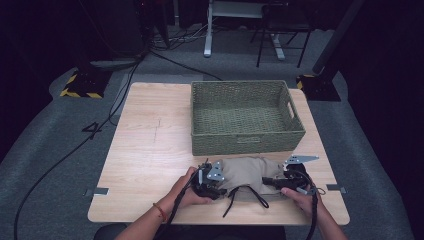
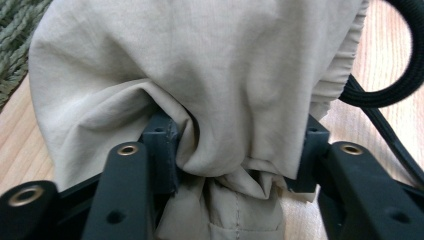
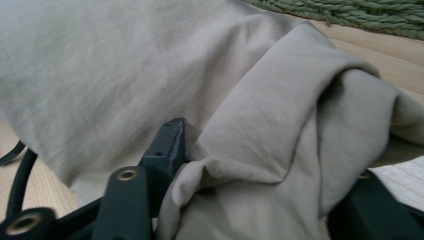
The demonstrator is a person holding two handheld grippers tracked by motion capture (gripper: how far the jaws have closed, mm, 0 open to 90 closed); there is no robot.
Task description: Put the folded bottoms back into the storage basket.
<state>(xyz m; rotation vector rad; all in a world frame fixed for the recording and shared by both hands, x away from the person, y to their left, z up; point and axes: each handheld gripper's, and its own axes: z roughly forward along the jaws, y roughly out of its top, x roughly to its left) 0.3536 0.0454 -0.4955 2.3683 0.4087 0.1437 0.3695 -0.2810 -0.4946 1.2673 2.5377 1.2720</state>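
Here beige garment [image 1: 248, 172] bunched near front table [image 1: 150, 150] edge; basket [image 1: 245, 117] apparently touching behind.

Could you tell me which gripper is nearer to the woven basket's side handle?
Right. The right gripper grips the beige garment below the handle end; the left gripper grips the garment's other end, nearer the basket's handleless side.

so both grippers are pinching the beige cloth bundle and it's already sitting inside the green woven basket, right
Not quite. Both grippers, left and right, do pinch the beige cloth bundle, but it lies on the table in front of the green woven basket, not inside it, as the high view shows.
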